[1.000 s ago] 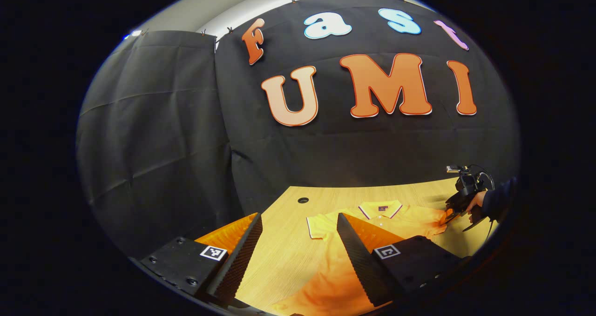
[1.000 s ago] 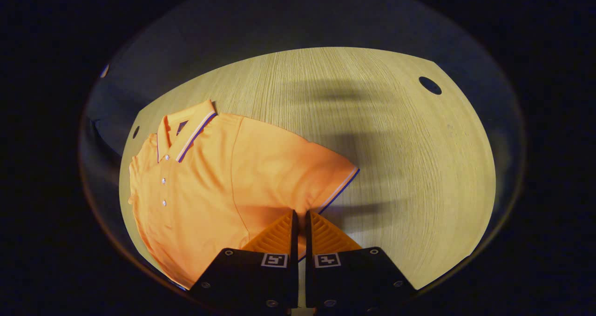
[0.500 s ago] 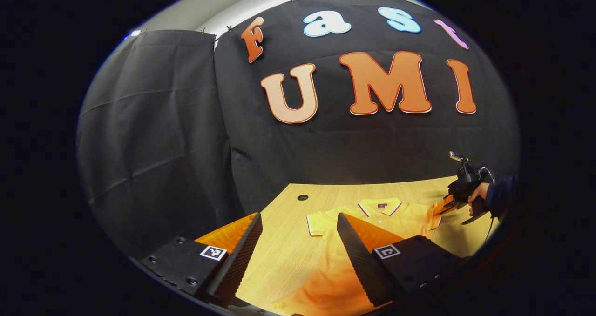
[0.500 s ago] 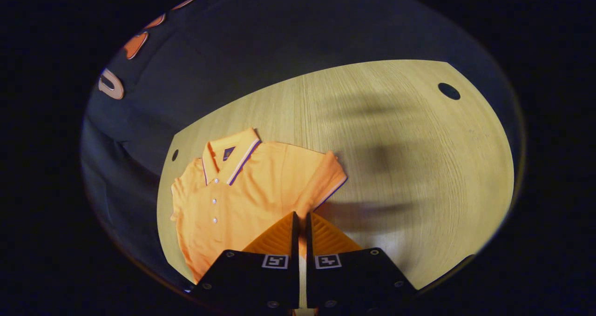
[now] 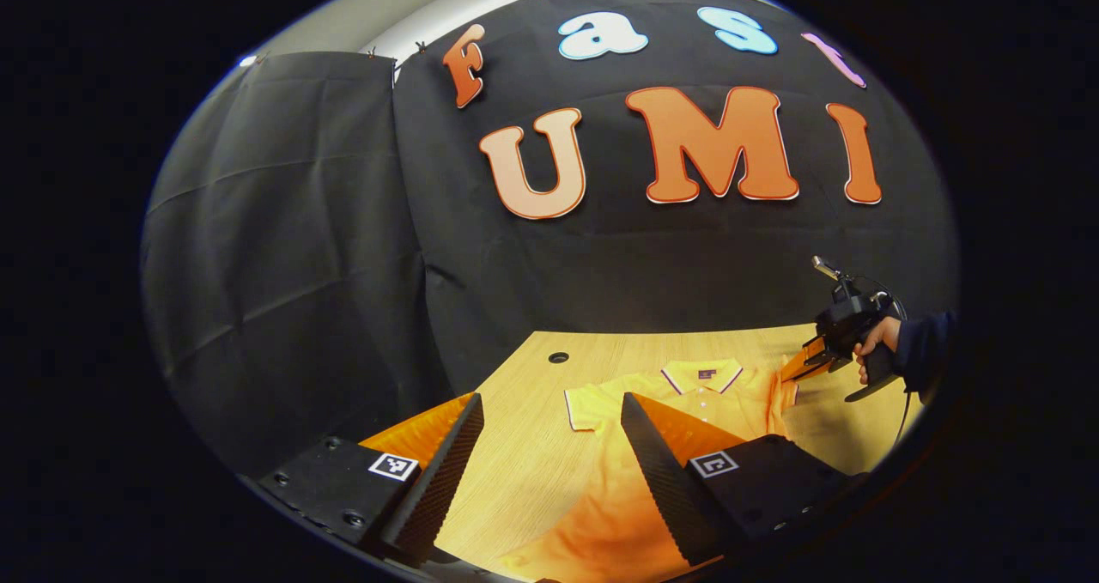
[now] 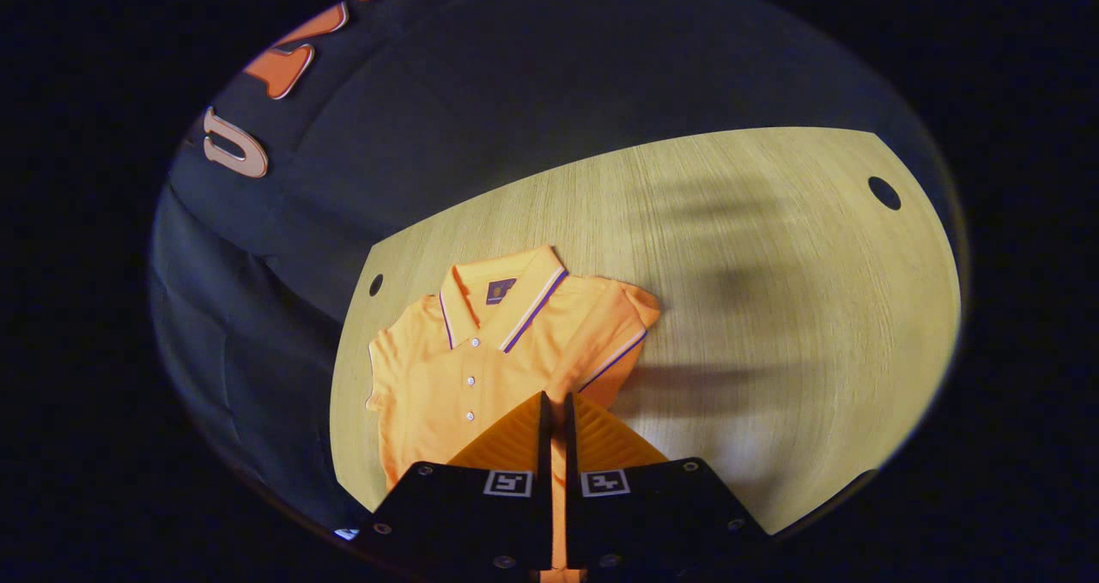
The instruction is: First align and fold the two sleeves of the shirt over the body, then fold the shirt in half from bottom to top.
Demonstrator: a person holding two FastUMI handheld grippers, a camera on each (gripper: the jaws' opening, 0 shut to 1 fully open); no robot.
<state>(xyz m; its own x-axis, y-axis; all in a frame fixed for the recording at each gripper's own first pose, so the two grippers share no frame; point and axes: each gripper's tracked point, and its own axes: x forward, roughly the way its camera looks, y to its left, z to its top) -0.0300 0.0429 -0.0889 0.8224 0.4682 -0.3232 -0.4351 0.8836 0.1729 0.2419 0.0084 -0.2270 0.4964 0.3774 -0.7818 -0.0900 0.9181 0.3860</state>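
1. The orange polo shirt (image 6: 446, 377) lies flat on the wooden tabletop (image 6: 773, 308), its collar (image 6: 506, 295) toward the far wall and its hem toward the near edge, so its long axis runs near to far.
2. In the right gripper view the right tongs (image 6: 554, 411) stand closed on the right sleeve (image 6: 614, 338), with orange cloth between the two fingers; the sleeve is lifted and turned in toward the shirt's body.
3. In the left gripper view the left tongs (image 5: 549, 433) are wide apart and grip nothing; the shirt (image 5: 601, 480) lies between and beyond the fingers, and the left sleeve (image 5: 588, 407) is spread flat on the wood.
4. The same view shows, far to the right, a hand (image 5: 871, 343) holding the right tongs (image 5: 803, 361) raised over the shirt's far right corner.
5. The cloth is a smooth knit with a striped collar edge and sleeve hem and small pale buttons (image 6: 470, 381). The tabletop is pale grained wood with round cable holes (image 6: 884, 193).
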